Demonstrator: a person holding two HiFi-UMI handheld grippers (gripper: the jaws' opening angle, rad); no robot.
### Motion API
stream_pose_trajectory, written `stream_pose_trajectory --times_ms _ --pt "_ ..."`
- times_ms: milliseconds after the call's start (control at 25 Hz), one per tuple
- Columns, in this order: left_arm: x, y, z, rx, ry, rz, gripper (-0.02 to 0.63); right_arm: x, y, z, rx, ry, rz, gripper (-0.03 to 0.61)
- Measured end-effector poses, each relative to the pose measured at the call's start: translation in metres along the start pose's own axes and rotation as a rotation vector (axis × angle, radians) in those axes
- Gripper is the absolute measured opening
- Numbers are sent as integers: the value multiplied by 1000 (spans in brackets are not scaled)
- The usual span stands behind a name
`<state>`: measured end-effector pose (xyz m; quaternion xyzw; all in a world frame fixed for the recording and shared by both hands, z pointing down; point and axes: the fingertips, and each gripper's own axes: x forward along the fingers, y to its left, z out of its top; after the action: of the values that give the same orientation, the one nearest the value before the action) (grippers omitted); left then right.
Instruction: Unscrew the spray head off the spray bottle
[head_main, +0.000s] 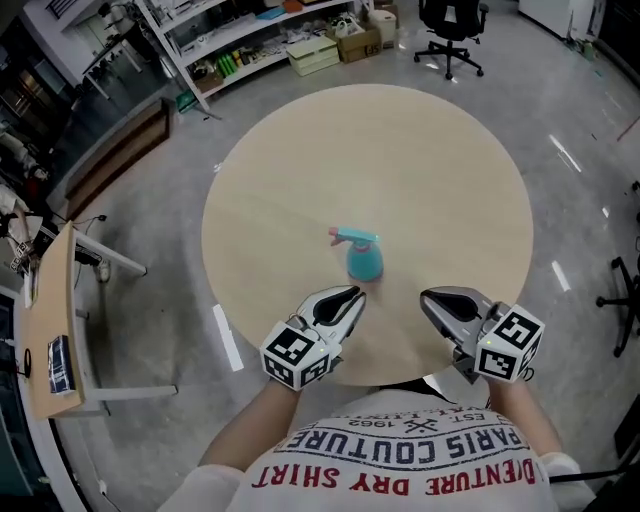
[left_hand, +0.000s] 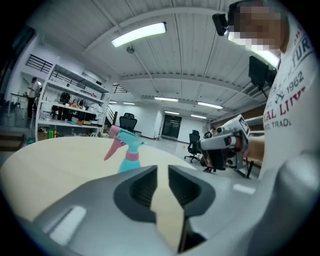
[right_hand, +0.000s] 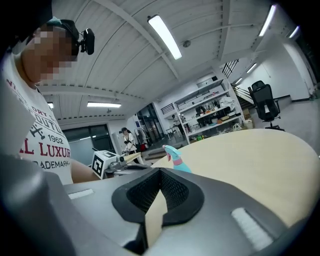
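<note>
My left claw (head_main: 351, 298) and right claw (head_main: 429, 300), both clenched empty, flank the upright spray bottle (head_main: 364, 257) on the counter (head_main: 420, 180), likely staged for hold-and-twist.

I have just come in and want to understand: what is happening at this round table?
A person holds a gripper in each hand over the near edge of the round table. A blue spray bottle stands upright just ahead of them, with its spray head on. Neither claw touches it: the right claw is shut and the left claw almost shut, both empty. The unscrewing has not begun.
</note>
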<state>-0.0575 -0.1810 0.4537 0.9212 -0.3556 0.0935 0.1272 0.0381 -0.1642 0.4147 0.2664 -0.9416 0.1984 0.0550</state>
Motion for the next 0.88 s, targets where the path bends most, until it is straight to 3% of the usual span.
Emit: stream_pose_trajectory --times_ms 80,200,320,360,640,680,720,880 --pt "14 20 -15 5 47 22 142 7 -12 -2 3 20 5 2" --pt "33 44 -39 12 131 45 214 16 -31 -1 17 45 9 2" --pt "49 69 -54 38 159 98 370 29 -46 -1 24 60 20 2" --pt "54 74 -57 38 158 108 389 32 -50 -3 22 71 24 2" --pt "85 80 -64 80 181 86 407 51 -58 -10 -6 111 52 2" --pt "87 80 -65 91 189 89 395 53 -57 -13 -19 121 58 2" --pt "89 81 -66 100 195 89 342 56 -57 -15 -33 129 62 2" --pt "93 74 -64 123 204 56 330 67 -56 -16 -83 146 74 2"
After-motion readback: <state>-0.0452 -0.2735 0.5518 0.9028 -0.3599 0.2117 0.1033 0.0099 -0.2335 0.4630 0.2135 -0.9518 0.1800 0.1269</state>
